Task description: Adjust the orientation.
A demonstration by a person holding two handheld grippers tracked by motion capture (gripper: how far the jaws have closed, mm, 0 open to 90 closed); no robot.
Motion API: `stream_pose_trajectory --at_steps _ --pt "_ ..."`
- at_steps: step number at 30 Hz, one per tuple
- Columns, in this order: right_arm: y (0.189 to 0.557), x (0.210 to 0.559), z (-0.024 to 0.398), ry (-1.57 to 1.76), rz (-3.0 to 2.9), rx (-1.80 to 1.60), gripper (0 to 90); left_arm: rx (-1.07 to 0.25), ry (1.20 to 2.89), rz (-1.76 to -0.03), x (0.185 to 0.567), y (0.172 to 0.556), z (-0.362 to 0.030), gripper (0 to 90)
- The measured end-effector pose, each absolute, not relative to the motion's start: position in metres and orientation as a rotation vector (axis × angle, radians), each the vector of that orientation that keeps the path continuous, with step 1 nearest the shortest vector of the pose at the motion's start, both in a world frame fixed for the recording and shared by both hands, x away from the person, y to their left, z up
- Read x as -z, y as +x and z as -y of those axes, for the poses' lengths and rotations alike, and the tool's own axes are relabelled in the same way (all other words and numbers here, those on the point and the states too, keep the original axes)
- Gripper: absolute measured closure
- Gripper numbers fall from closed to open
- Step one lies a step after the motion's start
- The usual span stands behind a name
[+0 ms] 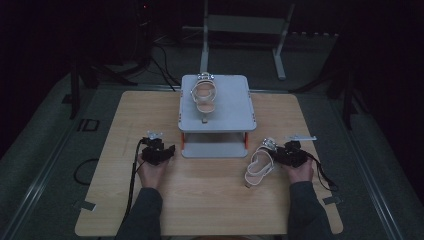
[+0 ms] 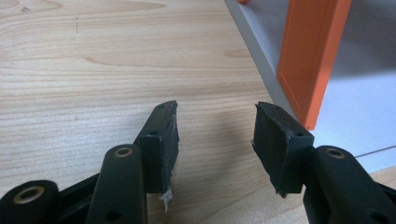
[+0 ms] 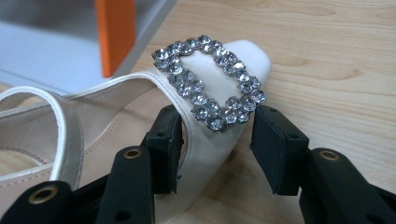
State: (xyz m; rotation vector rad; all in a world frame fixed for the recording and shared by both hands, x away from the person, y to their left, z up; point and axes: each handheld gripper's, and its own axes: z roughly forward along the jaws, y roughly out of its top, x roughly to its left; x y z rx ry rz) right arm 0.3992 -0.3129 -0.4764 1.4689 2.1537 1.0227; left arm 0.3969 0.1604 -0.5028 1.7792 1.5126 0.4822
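Gripping the shoe's (image 3: pixel 140 121) toe, right claw (image 3: pixel 212 140) near shelf edge (image 1: pixel 215 150); left claw (image 2: pixel 215 135) gapes empty.

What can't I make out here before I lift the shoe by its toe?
- Right gripper: its view shows the jaws around the toe of the shoe; whether both pads press is unclear, the toe hides the contact.
- Shoe's heel: cut off by the left edge of that view, small and dim in the high view.
- Second shoe on the rack: too small and dark for detail.
- Left gripper: open, nothing between.
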Motion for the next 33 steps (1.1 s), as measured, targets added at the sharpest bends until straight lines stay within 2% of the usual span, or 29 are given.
stream_pose_trajectory --at_steps 11,15,25,33 --pt "0.426 0.474 0.306 1.41 -2.227 -0.988 53.9 -0.512 1.772 -1.488 0.506 0.398 -0.159 50.2" --pt "0.43 0.472 0.304 1.393 -2.257 -0.964 49.0 -0.521 1.768 -1.486 0.506 0.399 -0.16 50.0" --pt "0.41 0.447 0.315 1.361 -2.166 -1.034 41.1 -0.525 1.762 -1.495 0.506 0.401 -0.16 49.0" --pt "0.389 0.433 0.306 1.313 -2.112 -1.038 36.9 -0.504 1.743 -1.5 0.507 0.401 -0.162 48.2"
